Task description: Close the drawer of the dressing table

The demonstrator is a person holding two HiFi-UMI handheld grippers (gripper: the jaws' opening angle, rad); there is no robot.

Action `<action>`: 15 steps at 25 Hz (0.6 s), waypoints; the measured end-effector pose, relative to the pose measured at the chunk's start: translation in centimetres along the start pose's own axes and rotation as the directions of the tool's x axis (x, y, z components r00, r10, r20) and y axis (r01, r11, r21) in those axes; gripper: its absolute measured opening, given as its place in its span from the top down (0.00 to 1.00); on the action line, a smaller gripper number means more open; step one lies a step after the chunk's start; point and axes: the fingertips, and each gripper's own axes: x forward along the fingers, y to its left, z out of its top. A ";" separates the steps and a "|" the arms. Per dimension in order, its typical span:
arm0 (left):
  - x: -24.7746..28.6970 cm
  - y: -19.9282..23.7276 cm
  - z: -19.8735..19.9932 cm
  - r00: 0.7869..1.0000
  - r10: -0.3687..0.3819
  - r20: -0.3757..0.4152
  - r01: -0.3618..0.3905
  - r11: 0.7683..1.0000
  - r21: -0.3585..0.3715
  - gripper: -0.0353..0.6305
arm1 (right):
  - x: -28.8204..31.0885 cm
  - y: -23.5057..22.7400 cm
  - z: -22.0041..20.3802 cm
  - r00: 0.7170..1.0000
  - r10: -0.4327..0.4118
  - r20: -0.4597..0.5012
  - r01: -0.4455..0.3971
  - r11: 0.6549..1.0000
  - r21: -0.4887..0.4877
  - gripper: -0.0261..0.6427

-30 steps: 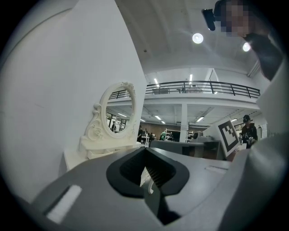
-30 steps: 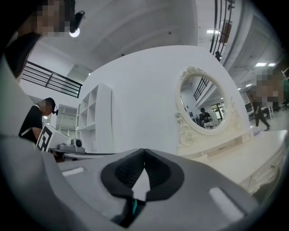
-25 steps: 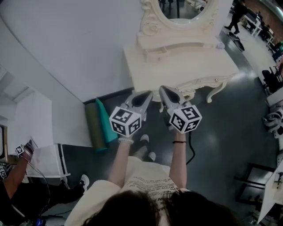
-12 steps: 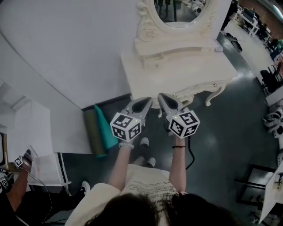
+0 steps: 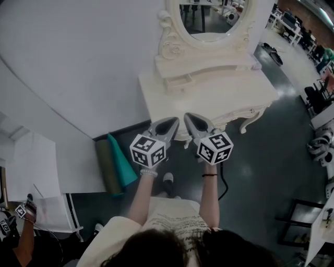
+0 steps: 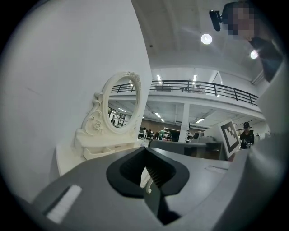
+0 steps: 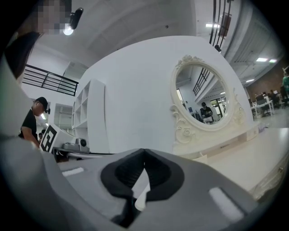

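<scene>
The cream dressing table (image 5: 209, 94) with an oval mirror (image 5: 211, 15) stands against the white wall. On the left of its raised shelf a small drawer (image 5: 182, 82) is pulled out; it also shows as the drawer (image 6: 107, 151) and the drawer (image 7: 201, 157) in the gripper views. My left gripper (image 5: 175, 121) and right gripper (image 5: 187, 117) are held side by side, level, at the table's front edge and well short of the drawer. Both are shut and empty, as the left gripper (image 6: 146, 149) and right gripper (image 7: 144, 150) views show.
A teal and an olive rolled mat (image 5: 112, 160) lean at the wall left of the table. A dark cable (image 5: 225, 182) lies on the floor under my right arm. A person (image 5: 18, 234) crouches at lower left by white shelving (image 5: 31, 172). Furniture lines the right side.
Both grippers have moved forward toward the dressing table; their tips now overlap its front edge. The jaws stay shut and the drawer has not moved.
</scene>
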 end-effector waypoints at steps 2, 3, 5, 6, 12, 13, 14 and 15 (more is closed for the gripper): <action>0.7 0.9 0.1 1.000 -0.001 -0.005 0.001 1.000 -0.005 0.94 | 0.7 -0.8 0.2 1.000 -0.003 -0.001 0.003 1.000 -0.001 0.96; 1.0 1.3 0.2 1.000 -0.002 -0.006 0.002 1.000 -0.006 0.94 | 1.0 -1.2 0.3 1.000 -0.006 -0.001 0.006 1.000 0.000 0.96; 1.8 2.0 0.5 1.000 -0.006 -0.004 0.006 1.000 -0.009 0.94 | 1.5 -2.1 0.5 1.000 -0.013 -0.002 0.013 1.000 0.002 0.96; 2.2 2.2 0.7 1.000 -0.009 -0.003 0.009 1.000 -0.010 0.94 | 1.8 -2.5 0.6 1.000 -0.017 -0.002 0.017 1.000 0.005 0.96; 4.1 3.9 0.9 1.000 -0.024 -0.009 0.024 0.999 -0.027 0.94 | 3.4 -4.5 0.7 0.999 -0.036 -0.015 0.036 0.999 0.012 0.96; 4.4 4.2 0.9 1.000 -0.026 -0.010 0.025 0.999 -0.030 0.94 | 3.7 -4.7 0.7 0.999 -0.038 -0.018 0.039 0.999 0.012 0.96; 4.7 4.5 1.0 1.000 -0.028 -0.011 0.027 0.999 -0.033 0.94 | 3.9 -5.0 0.7 0.999 -0.041 -0.020 0.041 0.999 0.013 0.96; 5.0 4.8 1.0 0.999 -0.030 -0.012 0.030 0.999 -0.034 0.94 | 4.2 -5.4 0.7 0.999 -0.045 -0.022 0.045 0.999 0.013 0.96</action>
